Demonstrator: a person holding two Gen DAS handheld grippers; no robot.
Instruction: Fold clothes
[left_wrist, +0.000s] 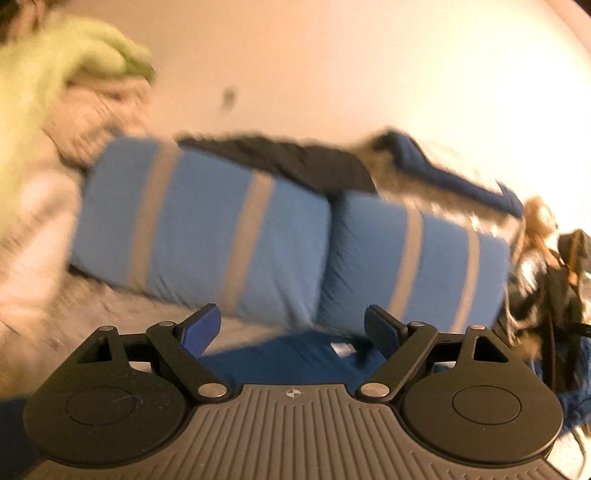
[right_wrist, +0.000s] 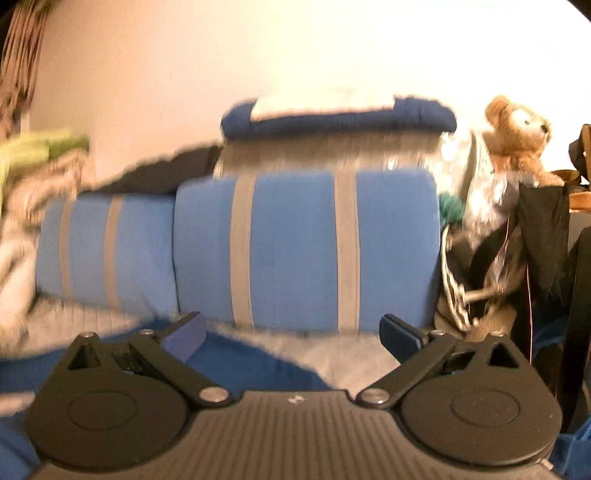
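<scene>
A dark blue garment lies flat on the bed below my left gripper, with a small white label showing near its collar. The left gripper is open and nothing sits between its blue pads. In the right wrist view the same blue garment spreads under my right gripper, which is open wide and holds nothing. Both views are blurred and look toward the head of the bed.
Two light blue pillows with grey stripes lean at the wall. Dark and navy clothes lie on top of them. A green and pale heap sits left. A teddy bear and dark hanging items stand right.
</scene>
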